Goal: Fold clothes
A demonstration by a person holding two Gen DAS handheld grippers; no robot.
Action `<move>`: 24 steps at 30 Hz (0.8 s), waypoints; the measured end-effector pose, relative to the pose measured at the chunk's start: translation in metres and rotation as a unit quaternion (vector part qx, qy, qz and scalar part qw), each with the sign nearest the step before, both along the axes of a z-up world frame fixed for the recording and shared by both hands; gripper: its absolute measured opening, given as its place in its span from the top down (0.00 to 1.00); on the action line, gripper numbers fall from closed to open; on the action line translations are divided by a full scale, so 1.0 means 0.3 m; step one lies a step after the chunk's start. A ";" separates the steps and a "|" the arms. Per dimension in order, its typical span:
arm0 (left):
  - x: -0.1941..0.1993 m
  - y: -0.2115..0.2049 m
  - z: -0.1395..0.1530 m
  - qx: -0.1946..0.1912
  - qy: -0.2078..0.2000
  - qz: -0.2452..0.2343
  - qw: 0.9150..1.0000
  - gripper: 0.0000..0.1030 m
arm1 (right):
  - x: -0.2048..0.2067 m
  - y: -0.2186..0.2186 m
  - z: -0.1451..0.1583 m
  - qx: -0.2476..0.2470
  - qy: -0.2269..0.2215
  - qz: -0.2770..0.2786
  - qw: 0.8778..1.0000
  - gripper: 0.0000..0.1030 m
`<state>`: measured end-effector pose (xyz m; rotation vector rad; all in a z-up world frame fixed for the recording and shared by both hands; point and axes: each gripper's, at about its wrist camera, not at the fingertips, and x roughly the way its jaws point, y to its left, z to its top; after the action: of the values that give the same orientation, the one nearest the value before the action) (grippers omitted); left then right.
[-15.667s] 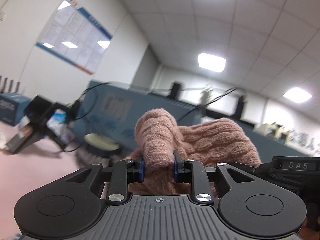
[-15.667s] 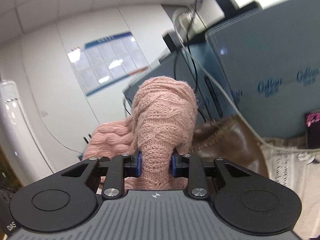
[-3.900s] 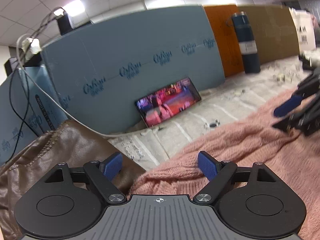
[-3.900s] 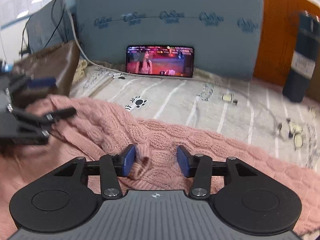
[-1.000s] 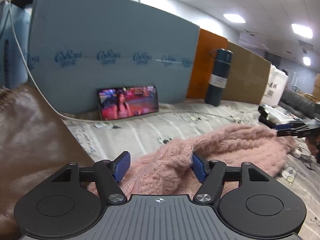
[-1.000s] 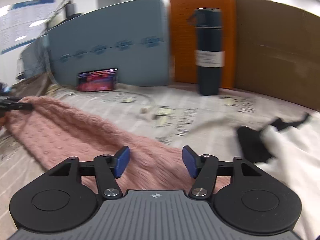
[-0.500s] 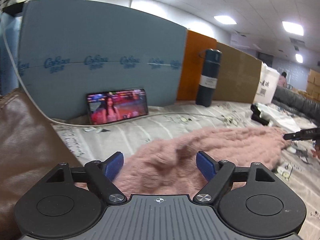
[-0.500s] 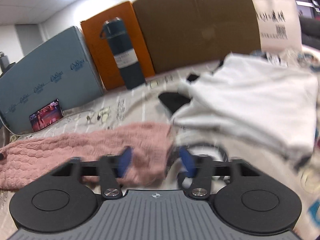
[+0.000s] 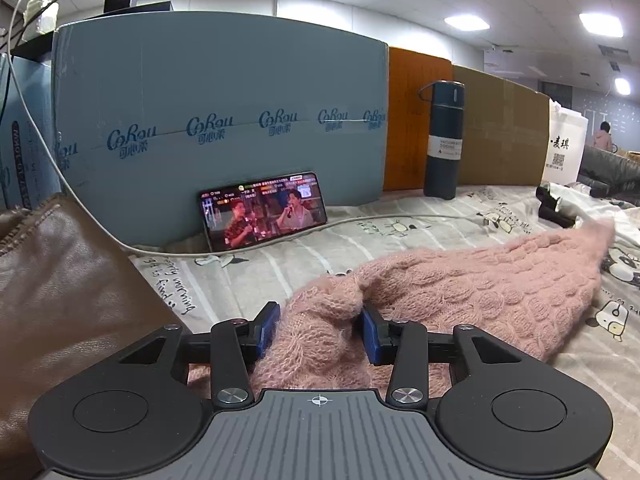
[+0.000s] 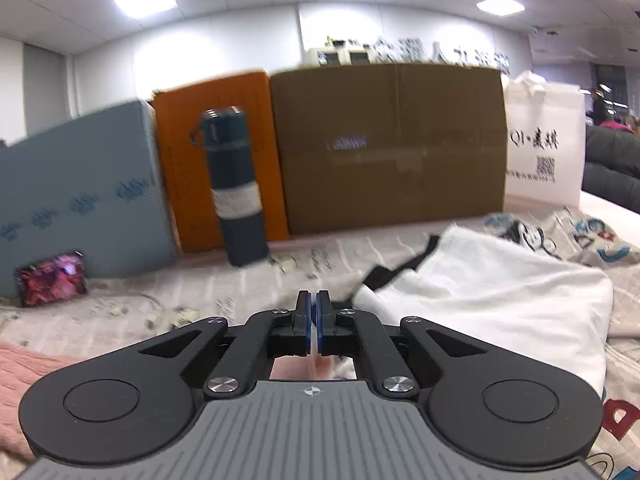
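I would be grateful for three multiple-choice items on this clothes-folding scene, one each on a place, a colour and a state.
1. Where does the phone stand?
A. Leaning against the blue-grey board
B. Flat on the sweater
C. On top of the flask

2. What colour is the knitted sweater?
A. White
B. Pink
C. Dark green

3. How does the right gripper stand?
A. Wide open over the white garment
B. Open around the flask
C. Shut, fingers together

Answers:
1 A: the phone is propped on its long edge against the blue-grey board, screen lit.
2 B: the knit between the closing jaws of the left gripper is pink.
3 C: the right wrist view shows its blue pads nearly meeting, with only a thin pale sliver between them.
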<state>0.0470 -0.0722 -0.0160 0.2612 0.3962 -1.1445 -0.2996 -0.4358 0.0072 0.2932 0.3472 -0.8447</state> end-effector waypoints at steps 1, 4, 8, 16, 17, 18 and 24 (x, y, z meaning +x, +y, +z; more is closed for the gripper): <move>0.000 -0.001 0.000 0.001 0.000 0.001 1.000 0.60 | 0.003 -0.019 -0.029 0.017 0.010 -0.004 1.000 0.97; -0.001 0.004 0.002 -0.003 0.000 -0.001 1.000 0.59 | -0.030 -0.047 -0.094 0.072 -0.009 0.004 0.997 0.96; -0.001 0.007 0.004 -0.005 -0.001 0.000 1.000 0.58 | -0.102 -0.029 -0.107 0.113 -0.069 0.009 0.991 0.50; -0.011 0.011 0.008 -0.011 -0.007 -0.002 1.000 0.53 | -0.029 0.060 -0.099 0.063 0.002 0.022 0.998 0.91; -0.012 0.013 0.009 -0.013 -0.008 -0.001 1.000 0.52 | -0.014 0.069 -0.097 0.050 0.015 0.021 0.998 0.92; -0.013 0.014 0.010 -0.014 -0.010 -0.001 1.000 0.49 | -0.001 0.079 -0.075 0.024 0.018 0.021 0.999 0.92; -0.010 0.019 0.012 -0.020 -0.008 0.003 1.000 0.48 | 0.079 0.048 0.030 -0.023 -0.002 0.027 0.999 0.93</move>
<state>0.0438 -0.0664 -0.0123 0.2334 0.3588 -1.1426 -0.2759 -0.4215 0.0161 0.2421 0.3312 -0.7987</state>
